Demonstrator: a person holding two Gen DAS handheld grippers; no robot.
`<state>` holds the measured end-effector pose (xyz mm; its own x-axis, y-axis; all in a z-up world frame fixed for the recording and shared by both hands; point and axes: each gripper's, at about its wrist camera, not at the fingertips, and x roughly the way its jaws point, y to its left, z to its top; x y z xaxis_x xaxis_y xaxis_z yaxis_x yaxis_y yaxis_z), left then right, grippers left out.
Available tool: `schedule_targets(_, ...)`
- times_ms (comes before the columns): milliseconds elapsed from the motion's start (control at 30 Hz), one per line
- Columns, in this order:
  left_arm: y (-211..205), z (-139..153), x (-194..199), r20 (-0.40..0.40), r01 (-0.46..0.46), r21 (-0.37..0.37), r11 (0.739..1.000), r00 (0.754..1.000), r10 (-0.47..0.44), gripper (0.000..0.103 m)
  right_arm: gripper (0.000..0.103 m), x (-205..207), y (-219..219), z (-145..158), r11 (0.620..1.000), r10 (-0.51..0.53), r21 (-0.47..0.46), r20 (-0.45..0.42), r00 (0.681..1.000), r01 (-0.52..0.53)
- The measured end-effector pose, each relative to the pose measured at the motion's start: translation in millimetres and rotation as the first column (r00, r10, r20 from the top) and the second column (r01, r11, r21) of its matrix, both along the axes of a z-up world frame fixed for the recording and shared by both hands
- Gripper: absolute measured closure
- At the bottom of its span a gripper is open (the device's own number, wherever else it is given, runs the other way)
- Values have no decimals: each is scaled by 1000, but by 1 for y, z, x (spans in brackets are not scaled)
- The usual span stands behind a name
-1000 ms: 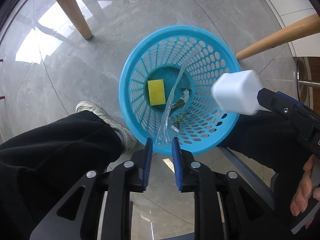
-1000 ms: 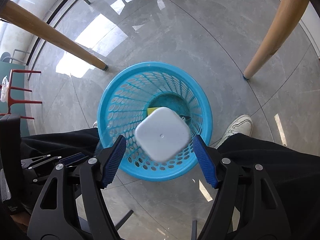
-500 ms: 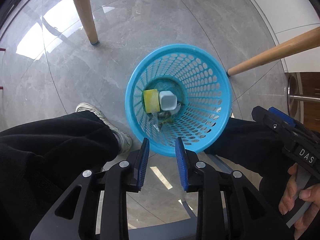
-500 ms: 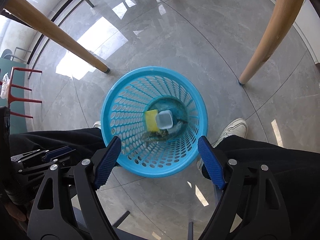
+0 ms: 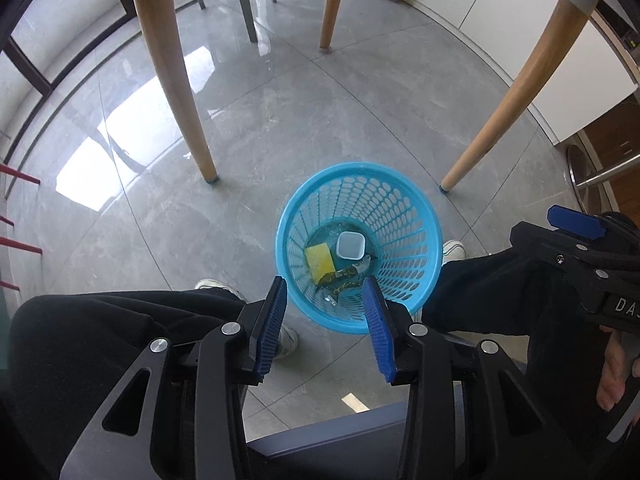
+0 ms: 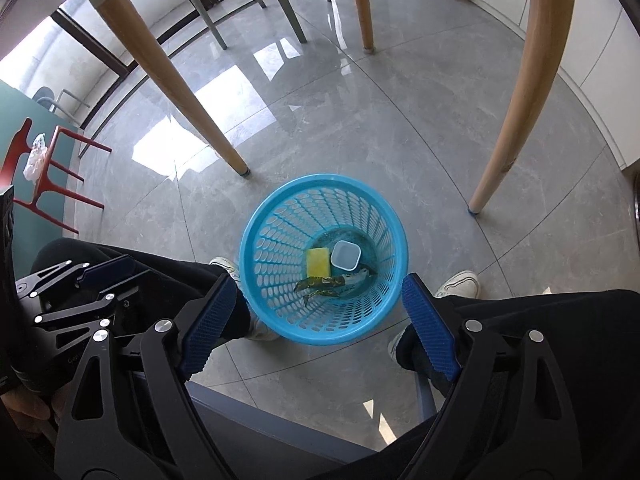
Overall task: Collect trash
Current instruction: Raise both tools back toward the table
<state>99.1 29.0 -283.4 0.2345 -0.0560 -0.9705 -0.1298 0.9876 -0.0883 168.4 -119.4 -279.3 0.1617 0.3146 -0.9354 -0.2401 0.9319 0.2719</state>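
White cup (image 5: 351, 245) dropped into basket (image 5: 416, 216), tongs (image 6: 316, 312) opening

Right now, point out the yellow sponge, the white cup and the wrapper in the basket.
yellow sponge (image 6: 318, 261), right wrist view, top face.
white cup (image 6: 345, 255), right wrist view, inside bottom.
wrapper (image 6: 326, 282), right wrist view, middle.

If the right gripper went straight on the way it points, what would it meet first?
Probably the blue basket, at its near rim or inside wall. The right gripper is empty, its jaws opening; depth is unclear.
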Motion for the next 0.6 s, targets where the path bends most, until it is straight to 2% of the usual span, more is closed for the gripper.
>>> schedule_targets(267, 3, 48, -23, 113, -5, 3, 1000, 994, 4, 59, 19, -23, -14, 36, 999, 15, 46, 70, 997, -19)
schedule_targets(433, 5, 79, -35, 192, -5, 44, 999, 981, -4, 58, 19, -41, -22, 61, 998, 29, 52, 130, 991, -36)
schedule_targets(600, 9, 108, -47, 263, -11, 53, 999, 965, -3, 57, 19, -58, -29, 98, 996, 33, 75, 201, 979, -49)
